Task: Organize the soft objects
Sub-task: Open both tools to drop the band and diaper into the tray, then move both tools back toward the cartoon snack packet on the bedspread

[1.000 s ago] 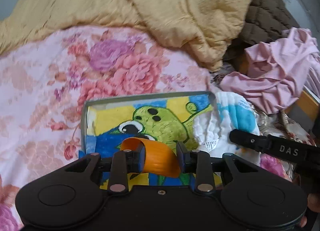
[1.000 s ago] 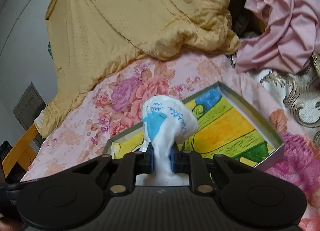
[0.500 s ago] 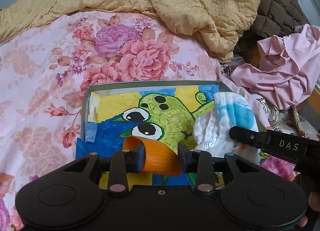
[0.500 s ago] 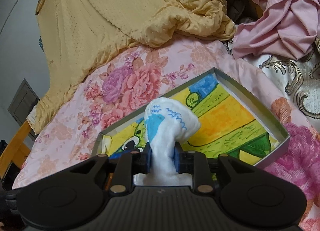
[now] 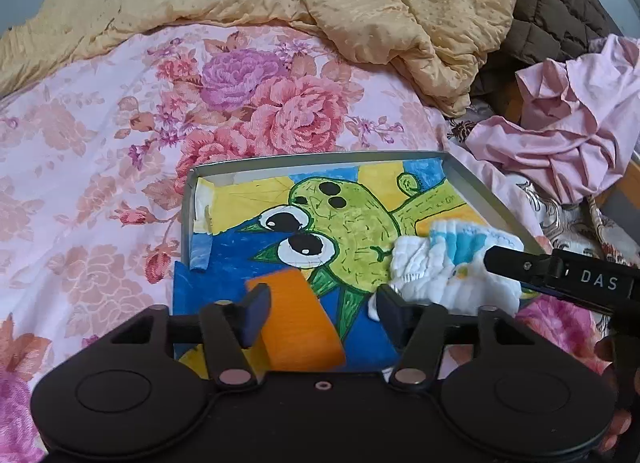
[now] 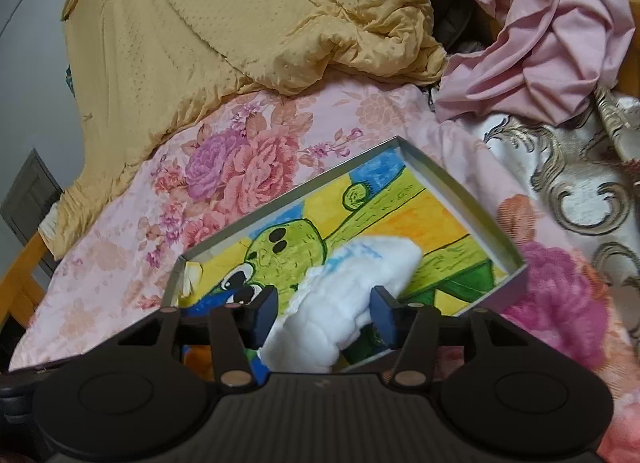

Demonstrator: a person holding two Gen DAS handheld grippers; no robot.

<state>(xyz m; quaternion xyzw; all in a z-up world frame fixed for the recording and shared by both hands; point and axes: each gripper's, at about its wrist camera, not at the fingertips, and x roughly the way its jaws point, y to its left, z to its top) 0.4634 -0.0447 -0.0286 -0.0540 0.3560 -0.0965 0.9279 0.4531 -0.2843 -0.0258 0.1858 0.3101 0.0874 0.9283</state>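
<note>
A shallow grey tray (image 5: 320,161) with a painted green cartoon on its floor lies on the flowered bedsheet; it also shows in the right wrist view (image 6: 460,187). An orange cloth (image 5: 298,323) lies in the tray between the spread fingers of my left gripper (image 5: 324,313), which is open. A white and blue padded cloth (image 6: 344,299) lies in the tray between the spread fingers of my right gripper (image 6: 324,313), which is open. That cloth also shows in the left wrist view (image 5: 448,267), beside the right gripper's black finger (image 5: 520,263).
A yellow quilt (image 5: 360,3) is heaped at the back of the bed. A crumpled pink garment (image 5: 568,119) and a brown quilted cover (image 5: 560,11) lie to the right. A cream and gold patterned cloth (image 6: 580,191) lies right of the tray.
Both grippers have lowered toward the tray and opened. The orange cloth and the white and blue cloth, held before, now lie loose in the tray.
</note>
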